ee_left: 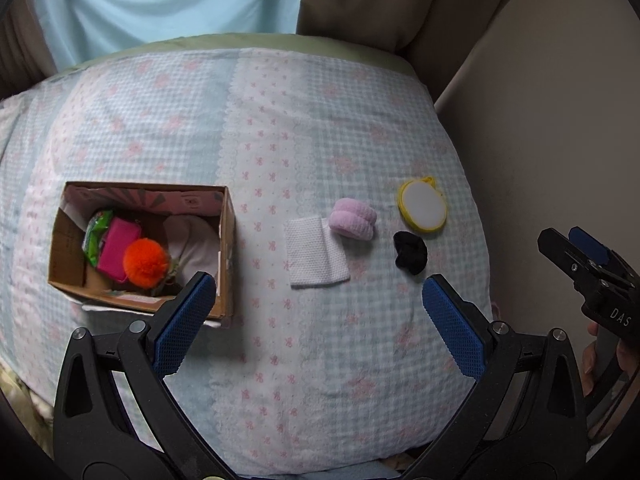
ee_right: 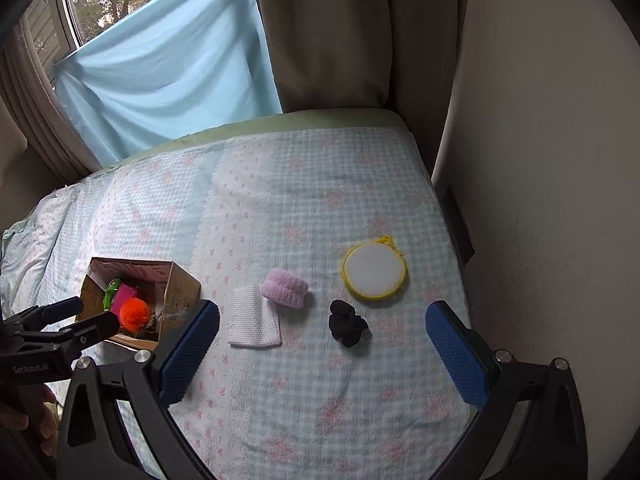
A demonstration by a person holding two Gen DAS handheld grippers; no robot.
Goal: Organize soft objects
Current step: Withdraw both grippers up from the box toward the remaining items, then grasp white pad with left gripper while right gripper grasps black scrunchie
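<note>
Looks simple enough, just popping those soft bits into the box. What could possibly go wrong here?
The cardboard box already looks crowded around the orange pom-pom, so additions might spill. The black scrunchie lies low on the blanket; an open tool could pinch fabric too. The white cloth touches the pink roll, risking dragging both.

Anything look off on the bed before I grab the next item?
Nothing is spilled or damaged. The cardboard box sits upright; the white cloth, pink roll, black scrunchie and yellow-rimmed round pad lie loose beside it. The roll overlaps the cloth's corner.
</note>
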